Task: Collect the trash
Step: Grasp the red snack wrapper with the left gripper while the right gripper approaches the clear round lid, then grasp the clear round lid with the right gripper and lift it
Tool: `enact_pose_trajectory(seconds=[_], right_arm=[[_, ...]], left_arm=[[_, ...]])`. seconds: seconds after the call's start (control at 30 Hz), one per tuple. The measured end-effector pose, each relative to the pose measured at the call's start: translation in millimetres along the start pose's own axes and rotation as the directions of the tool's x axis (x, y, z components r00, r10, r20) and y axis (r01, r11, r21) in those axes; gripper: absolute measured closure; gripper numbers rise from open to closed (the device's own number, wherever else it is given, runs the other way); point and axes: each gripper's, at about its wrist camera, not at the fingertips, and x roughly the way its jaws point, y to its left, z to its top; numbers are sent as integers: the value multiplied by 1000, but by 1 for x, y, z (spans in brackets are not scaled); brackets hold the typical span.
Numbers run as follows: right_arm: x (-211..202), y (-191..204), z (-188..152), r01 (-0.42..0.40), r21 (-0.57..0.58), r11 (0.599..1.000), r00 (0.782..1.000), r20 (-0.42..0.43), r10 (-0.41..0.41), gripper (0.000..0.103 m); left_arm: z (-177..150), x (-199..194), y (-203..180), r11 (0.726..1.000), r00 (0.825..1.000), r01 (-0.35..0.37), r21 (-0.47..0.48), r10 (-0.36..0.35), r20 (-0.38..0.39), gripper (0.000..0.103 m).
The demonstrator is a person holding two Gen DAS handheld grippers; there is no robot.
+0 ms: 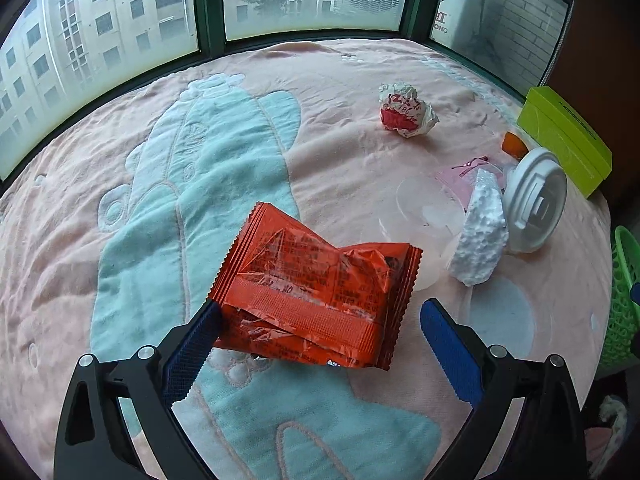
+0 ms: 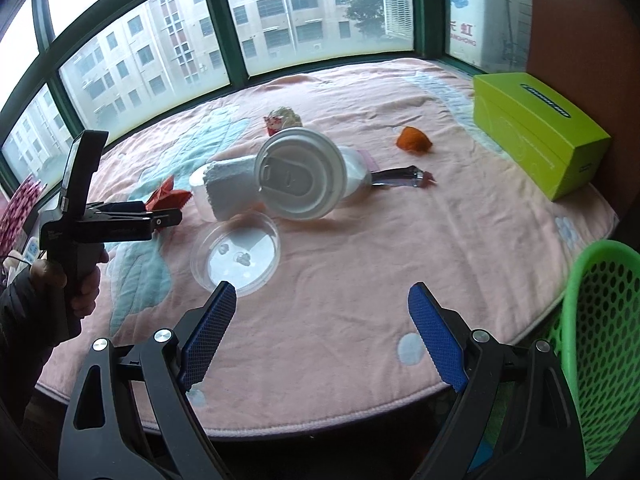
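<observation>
Surface: pink blanket (image 2: 340, 280) below windows.
Left gripper (image 1: 320, 320): jaws apart around orange wrapper (image 1: 316, 280), left pad touching it.
Right gripper (image 2: 322, 308): jaws wide, empty.
Green basket (image 2: 600, 320): at blanket's right edge.

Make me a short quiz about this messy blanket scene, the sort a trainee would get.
1. True or false: the left claw has its jaws spread around the orange snack wrapper.
2. Which thing stands at the blanket's right edge, ready for trash?
A. a green mesh basket
B. a metal bucket
C. a paper bag
3. Fill in: the right claw is open and holds ____.

Key
1. True. The wrapper lies between the spread fingers; the right pad stands clear of it.
2. A.
3. Nothing. It hangs over bare pink blanket, just short of the clear plastic lid.
</observation>
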Motion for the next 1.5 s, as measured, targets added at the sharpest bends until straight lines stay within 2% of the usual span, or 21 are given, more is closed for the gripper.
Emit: enact_pose_trajectory(seconds=[0.1, 0.17, 0.33, 0.53, 0.63, 0.83, 0.9, 0.97, 1.07, 1.17, 1.27, 1.5], right_arm=[[6, 5, 0, -14, -9, 1000, 1000, -11, 14, 16], [9, 8, 0, -24, -13, 1000, 1000, -15, 24, 16], [22, 14, 2, -65, -2, 998, 997, -38, 64, 16], [33, 29, 8, -92, -30, 995, 995, -46, 91, 16], [39, 34, 10, -101, -39, 994, 994, -53, 99, 16], [51, 40, 11, -112, -38, 993, 992, -68, 109, 16], [55, 41, 13, -113, -34, 993, 991, -69, 110, 16], [61, 43, 13, -117, -32, 993, 991, -75, 114, 16], [70, 49, 14, -121, -43, 992, 989, -88, 116, 16], [81, 58, 16, -112, -71, 991, 989, -102, 104, 16], [93, 66, 17, -114, -91, 989, 987, -125, 102, 16], [109, 79, 16, -54, -166, 985, 991, -127, 33, 12]], left_arm=[[-2, 0, 3, 1000, 1000, 2, -7, -2, 9, 10], [-3, -2, 5, 1000, 1000, 13, -14, -13, 12, 22], [-5, -4, 10, 999, 1000, 25, -35, -24, 19, 32], [-9, -6, 13, 999, 1000, 25, -49, -24, 14, 32], [-8, -6, 14, 999, 1000, 11, -43, -10, 14, 28], [-4, -2, 13, 999, 1000, -29, -21, 29, 10, 29], [-3, -1, 13, 999, 1000, -23, -23, 23, 9, 37], [-3, 0, 13, 1000, 1000, -15, -26, 15, 0, 51], [-4, 3, 12, 1000, 1000, -25, -17, 25, -10, 65], [-6, 1, 13, 999, 999, -37, -11, 37, -6, 76], [-6, -3, 15, 999, 1000, -28, -22, 28, 5, 85], [-8, -13, 14, 999, 1000, -18, -30, 19, 22, 91]])
